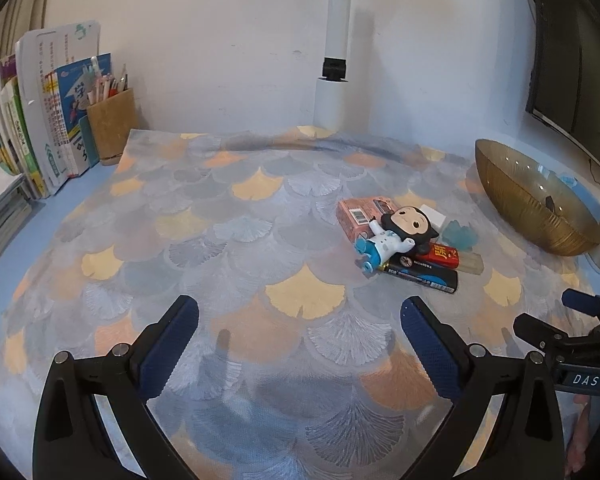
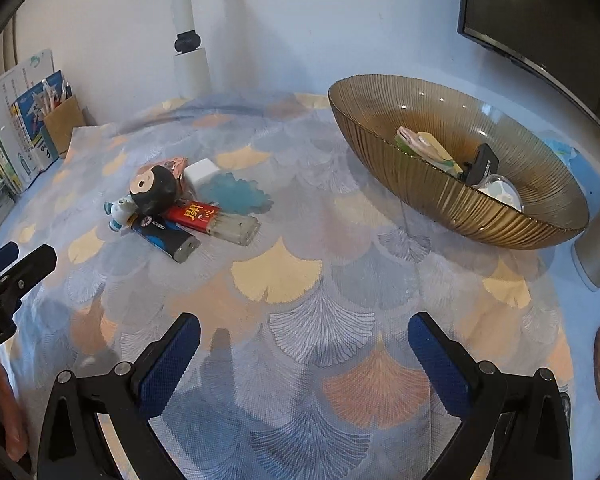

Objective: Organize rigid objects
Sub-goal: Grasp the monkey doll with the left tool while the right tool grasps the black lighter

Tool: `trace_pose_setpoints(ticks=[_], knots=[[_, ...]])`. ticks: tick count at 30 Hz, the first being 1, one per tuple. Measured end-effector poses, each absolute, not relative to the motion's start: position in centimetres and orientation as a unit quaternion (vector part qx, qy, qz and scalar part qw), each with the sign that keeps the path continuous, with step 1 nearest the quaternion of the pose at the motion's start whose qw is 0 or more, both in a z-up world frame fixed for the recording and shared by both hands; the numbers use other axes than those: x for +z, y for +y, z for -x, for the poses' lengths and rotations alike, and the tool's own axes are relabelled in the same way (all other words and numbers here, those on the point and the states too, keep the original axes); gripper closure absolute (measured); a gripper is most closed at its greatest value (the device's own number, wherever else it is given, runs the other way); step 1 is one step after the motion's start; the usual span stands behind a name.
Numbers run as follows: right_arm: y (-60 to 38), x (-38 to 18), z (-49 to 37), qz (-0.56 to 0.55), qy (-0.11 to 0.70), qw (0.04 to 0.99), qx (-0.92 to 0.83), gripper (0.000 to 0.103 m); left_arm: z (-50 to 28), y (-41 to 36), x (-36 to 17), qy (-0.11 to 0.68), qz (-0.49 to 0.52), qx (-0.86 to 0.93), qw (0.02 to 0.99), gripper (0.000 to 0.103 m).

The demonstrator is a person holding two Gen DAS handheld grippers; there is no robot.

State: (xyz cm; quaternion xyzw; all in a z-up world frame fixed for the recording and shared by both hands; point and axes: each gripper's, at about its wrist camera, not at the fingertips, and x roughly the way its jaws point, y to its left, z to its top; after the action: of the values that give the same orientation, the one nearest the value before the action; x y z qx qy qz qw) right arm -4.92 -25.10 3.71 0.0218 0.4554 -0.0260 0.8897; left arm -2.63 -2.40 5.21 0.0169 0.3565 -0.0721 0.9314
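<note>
Task stood partly done, by judgement. Left to right on the table [image 2: 300,280], spread with a fan-patterned cloth of grey, yellow and orange: a cluster of loose rigid items still to be sorted, namely a pink printed cardboard box [image 1: 358,216], a black-headed cartoon figurine in white and blue plastic [image 1: 396,234] lying across it, a black-and-blue plastic lighter [image 2: 166,238], a red lighter with a clear end [image 2: 214,222] just beside it, a small white plastic block [image 2: 201,174] and a translucent teal flat piece [image 2: 236,196]; the pieces touched or overlapped one another. Well apart to the right, a ribbed amber glass bowl [image 2: 440,200] already held several small items, among them a black block and pale flat pieces, not all identifiable. Left gripper [image 1: 300,312]: pitched downward over bare cloth, fingers [image 1: 172,344] spread wide, nothing between them, short of the cluster. Right gripper [image 2: 304,332]: likewise tilted down over bare cloth between cluster and bowl, fingers [image 2: 440,364] released at full spread, empty.
</note>
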Motion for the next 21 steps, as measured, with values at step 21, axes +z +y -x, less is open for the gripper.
trace_pose_setpoints(ticks=[21], knots=[[-22.7, 2.6, -2.6, 0.058, 0.501, 0.857, 0.107, 0.029, -7.1, -8.6, 5.1, 0.468, -0.090, -0.253, 0.842, 0.007]])
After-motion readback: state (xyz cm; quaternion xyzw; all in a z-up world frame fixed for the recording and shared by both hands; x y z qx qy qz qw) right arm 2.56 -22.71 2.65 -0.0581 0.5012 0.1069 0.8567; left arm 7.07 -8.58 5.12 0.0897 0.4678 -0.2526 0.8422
